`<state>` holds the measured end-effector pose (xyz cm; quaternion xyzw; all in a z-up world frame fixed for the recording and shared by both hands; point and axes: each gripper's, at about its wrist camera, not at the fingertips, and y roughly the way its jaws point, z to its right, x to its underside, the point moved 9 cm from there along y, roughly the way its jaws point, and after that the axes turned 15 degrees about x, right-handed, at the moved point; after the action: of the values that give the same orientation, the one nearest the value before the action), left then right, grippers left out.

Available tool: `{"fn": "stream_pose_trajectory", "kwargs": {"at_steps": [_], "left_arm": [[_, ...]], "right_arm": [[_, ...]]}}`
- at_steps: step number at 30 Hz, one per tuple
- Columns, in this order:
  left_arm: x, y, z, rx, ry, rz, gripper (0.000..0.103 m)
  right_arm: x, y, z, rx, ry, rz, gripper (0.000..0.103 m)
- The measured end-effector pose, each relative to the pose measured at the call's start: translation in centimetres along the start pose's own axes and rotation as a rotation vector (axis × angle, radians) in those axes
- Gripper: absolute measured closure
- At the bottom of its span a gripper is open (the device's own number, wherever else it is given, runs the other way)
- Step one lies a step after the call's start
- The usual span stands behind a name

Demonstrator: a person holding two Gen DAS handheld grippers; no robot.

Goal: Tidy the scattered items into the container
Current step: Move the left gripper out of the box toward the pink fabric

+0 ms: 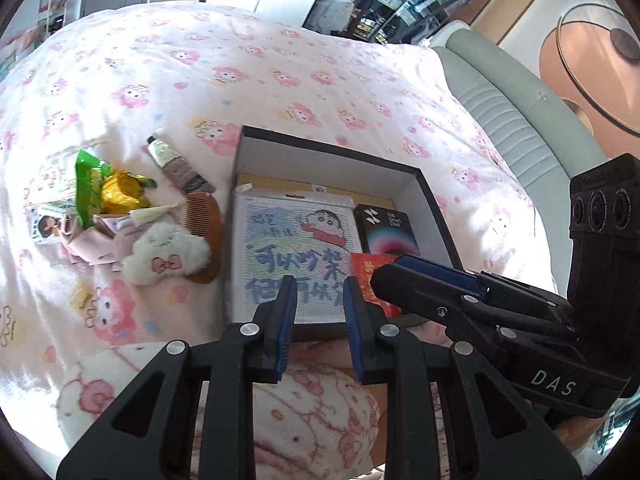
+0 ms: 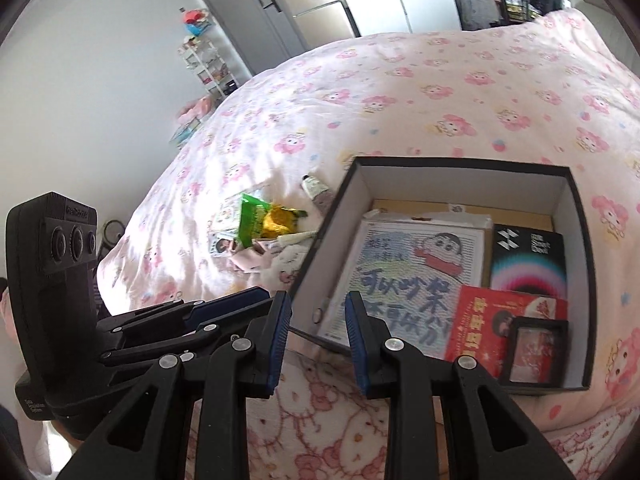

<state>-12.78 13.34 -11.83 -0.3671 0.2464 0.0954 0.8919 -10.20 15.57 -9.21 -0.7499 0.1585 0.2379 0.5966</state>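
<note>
between pickups, both grippers (image 1: 320,300) (image 2: 318,312) part-open and empty, next up grabbing the plush (image 1: 166,254) beside the box (image 1: 328,152)

Scattered items (image 1: 132,216) lie left of the box (image 1: 240,216), apparently touching it.

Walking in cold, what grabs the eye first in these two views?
Most striking is the dark open box on the pink cartoon-print bedspread, holding a cartoon picture sheet, a black packet and a red envelope. Left of it lies a heap of loose things: green snack bag, wooden comb, fluffy white toy.
</note>
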Motion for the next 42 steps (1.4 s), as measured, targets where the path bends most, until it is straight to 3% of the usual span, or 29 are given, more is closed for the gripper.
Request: {"fn": "stream_pose_trajectory", "kwargs": {"at_steps": [7,12,17,20,24,29,31,33,36,42], "left_arm": [[-1.0,-5.7,-8.8,-0.080,-0.156,0.082,0.081],[-1.4,-7.4,-16.3,-0.122,-0.264,0.075,0.081],[-0.8,-7.8,-22.3,-0.107,-0.376,0.077,0.080],[-0.7,-6.8,-25.2,-0.096,-0.429,0.073,0.077],[-0.8,-4.6,-28.2,-0.055,-0.499,0.076,0.058],[-1.1,-0.8,-30.6,0.010,-0.573,0.033,0.053],[-0.5,0.5,-31.1,0.029,-0.614,-0.007,0.057],[0.4,1.2,-31.5,0.033,-0.655,-0.040,0.096],[0.6,0.3,-31.4,0.067,-0.668,0.006,0.100],[0.3,-3.9,-30.2,0.050,-0.616,0.093,0.101]], "right_arm": [[-2.3,4.2,-8.1,-0.106,-0.120,-0.045,0.078],[-3.5,9.0,-9.7,-0.067,-0.138,-0.114,0.078],[-3.4,13.8,-11.0,-0.047,-0.171,-0.212,0.078],[-3.1,15.8,-11.7,-0.058,-0.179,-0.260,0.078],[-2.3,18.4,-12.0,-0.054,-0.200,-0.312,0.078],[-1.0,20.1,-11.4,-0.071,-0.187,-0.371,0.078],[-1.1,20.2,-11.3,-0.067,-0.187,-0.369,0.078],[-1.1,20.2,-11.4,-0.055,-0.203,-0.372,0.078],[-0.5,20.3,-12.0,-0.060,-0.235,-0.379,0.078],[-0.7,20.4,-12.9,-0.041,-0.264,-0.381,0.078]]}}
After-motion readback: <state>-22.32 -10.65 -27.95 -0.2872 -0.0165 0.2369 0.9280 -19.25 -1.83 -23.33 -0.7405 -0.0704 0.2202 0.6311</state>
